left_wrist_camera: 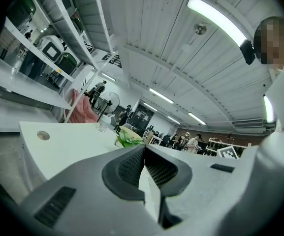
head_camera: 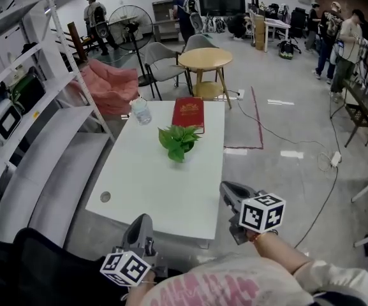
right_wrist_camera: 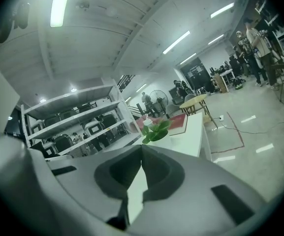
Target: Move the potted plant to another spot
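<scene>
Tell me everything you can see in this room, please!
table: one, white, in front of the person
potted plant: one, green leaves, middle of the white table
book: one, red, far end of the white table behind the plant
water bottle: one, clear, far left corner of the white table
round table: one, light wood, beyond the white table
chairs: two, grey, beside the round table
fan: one, black, standing behind the chairs
beanbag: one, pink, on the floor at the left
shelves: one unit, white, along the left side
people: several, far side of the room
left gripper: one, grey, jaws together, empty
right gripper: one, grey, jaws together, empty
</scene>
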The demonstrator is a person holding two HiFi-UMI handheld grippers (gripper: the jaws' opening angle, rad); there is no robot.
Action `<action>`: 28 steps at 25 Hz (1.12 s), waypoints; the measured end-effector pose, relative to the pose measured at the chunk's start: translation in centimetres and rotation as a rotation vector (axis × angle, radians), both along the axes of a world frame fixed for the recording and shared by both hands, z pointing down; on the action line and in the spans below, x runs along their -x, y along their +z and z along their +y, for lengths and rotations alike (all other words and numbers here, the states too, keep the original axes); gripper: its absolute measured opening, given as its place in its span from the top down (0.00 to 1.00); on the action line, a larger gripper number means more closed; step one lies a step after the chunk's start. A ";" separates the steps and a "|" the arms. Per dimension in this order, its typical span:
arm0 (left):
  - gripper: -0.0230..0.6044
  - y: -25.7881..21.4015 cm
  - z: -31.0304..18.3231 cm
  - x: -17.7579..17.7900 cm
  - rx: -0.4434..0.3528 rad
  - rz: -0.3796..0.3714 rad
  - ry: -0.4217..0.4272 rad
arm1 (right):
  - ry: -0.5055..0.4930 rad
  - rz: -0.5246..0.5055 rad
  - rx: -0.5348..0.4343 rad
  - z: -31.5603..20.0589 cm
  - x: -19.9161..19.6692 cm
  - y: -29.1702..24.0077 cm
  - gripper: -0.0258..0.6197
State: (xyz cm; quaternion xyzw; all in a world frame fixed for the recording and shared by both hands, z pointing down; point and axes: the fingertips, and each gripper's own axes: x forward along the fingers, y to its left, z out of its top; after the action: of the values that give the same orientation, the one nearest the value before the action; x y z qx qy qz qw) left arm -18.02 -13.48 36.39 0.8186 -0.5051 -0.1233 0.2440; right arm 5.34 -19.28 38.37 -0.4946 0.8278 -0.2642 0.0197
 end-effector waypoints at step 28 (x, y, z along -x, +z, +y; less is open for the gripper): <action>0.96 6.0 -9.6 -0.2 0.176 0.055 -0.311 | -0.338 0.054 0.166 -16.2 3.0 8.2 0.95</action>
State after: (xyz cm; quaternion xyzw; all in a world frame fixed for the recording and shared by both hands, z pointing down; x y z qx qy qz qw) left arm -17.83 -23.10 42.41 0.7025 -0.6275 -0.1370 0.3066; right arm 2.36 -35.46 46.60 -0.3552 0.8747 -0.3176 -0.0881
